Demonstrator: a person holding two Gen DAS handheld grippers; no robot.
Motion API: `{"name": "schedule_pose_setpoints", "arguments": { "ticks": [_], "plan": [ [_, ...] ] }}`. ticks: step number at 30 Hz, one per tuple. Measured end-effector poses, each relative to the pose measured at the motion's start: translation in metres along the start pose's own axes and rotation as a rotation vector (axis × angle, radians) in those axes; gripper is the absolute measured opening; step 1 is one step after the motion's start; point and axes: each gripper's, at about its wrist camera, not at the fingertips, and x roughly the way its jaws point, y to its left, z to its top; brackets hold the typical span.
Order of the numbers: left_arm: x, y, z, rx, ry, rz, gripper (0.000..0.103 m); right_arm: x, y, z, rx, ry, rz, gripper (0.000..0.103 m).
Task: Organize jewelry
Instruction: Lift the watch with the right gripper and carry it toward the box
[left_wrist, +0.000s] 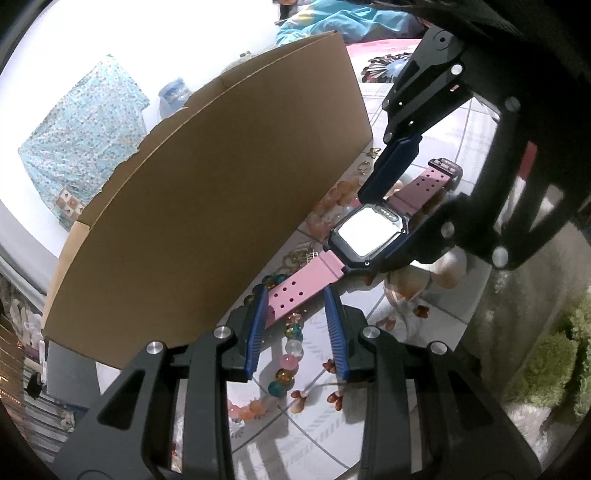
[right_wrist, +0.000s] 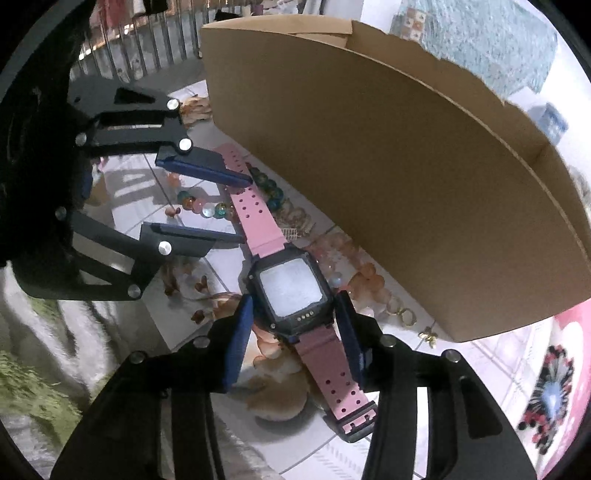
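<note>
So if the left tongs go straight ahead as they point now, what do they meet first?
Most likely the pink watch: its strap end already lies between the left tongs. Further along that line are the watch face and the right tongs. Depth is uncertain.

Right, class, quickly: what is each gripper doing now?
Left gripper: open, its fingers either side of the pink watch strap.
Right gripper: fingers flank the watch case; grip cannot be told.

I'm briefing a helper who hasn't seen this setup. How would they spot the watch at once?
Find the big cardboard box; jewelry lies along its base on the tiled floor. The watch lies there, between both sets of jaws. Unlike the bead bracelets around it, it has a pink perforated strap and a square black case.
</note>
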Motion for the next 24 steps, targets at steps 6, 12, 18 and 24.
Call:
{"name": "schedule_pose_setpoints", "arguments": {
  "ticks": [6,12,18,24],
  "plan": [
    [0.004,0.002,0.001,0.024,-0.001,-0.004,0.030,0.002,-0.039,-0.004,0.128,-0.002,0.206,0.044],
    [0.010,-0.001,0.004,0.036,0.005,0.001,0.028,0.008,-0.063,-0.004,0.185,-0.005,0.354,0.044],
    [0.009,0.000,0.011,0.010,-0.008,-0.025,0.010,-0.002,-0.076,-0.015,0.249,-0.045,0.398,0.044],
    [0.007,0.010,0.020,-0.035,-0.011,-0.069,0.005,-0.028,-0.071,-0.031,0.307,-0.124,0.288,0.044]
  ]
}}
